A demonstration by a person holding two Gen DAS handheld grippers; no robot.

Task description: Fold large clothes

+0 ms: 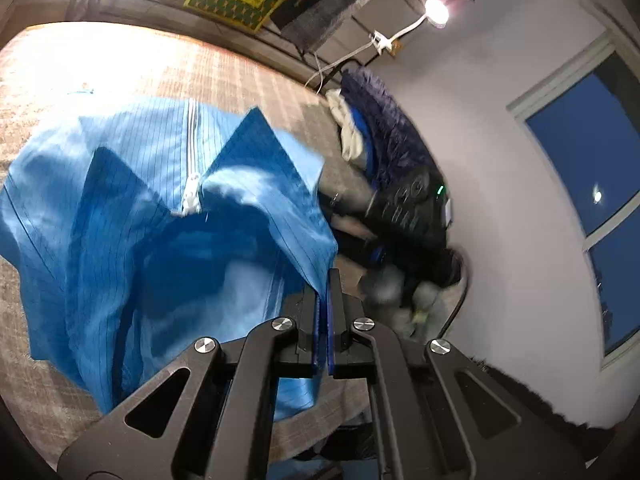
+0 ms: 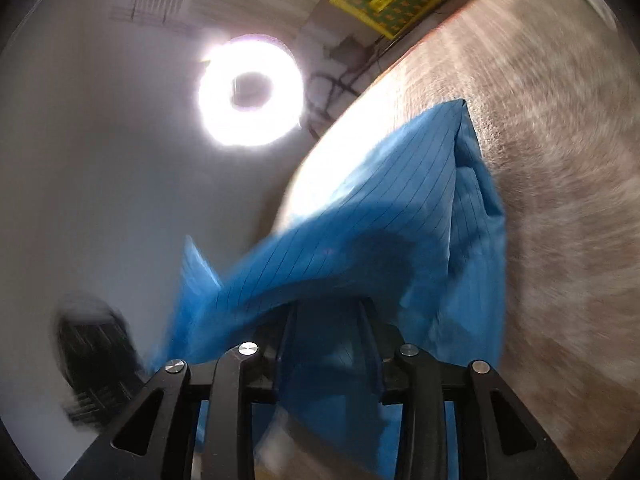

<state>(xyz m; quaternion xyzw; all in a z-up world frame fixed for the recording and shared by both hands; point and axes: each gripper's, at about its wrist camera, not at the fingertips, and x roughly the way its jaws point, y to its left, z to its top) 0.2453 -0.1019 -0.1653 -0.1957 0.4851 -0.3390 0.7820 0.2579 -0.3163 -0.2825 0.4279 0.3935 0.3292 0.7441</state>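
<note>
garment [image 1: 132, 216]: thin, smooth pinstriped cloth
bed cover [image 1: 224, 72]: looking like matt, rough-woven fabric
tongs [image 1: 325, 280]: showing matt black plastic

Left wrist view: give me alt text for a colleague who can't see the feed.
The left gripper, jaws shut, pinches an edge of a blue pinstriped garment with a white zipper, lifting it above a beige bed surface. To the right lie a pile of dark clothes, a white wall and a dark window.
</note>
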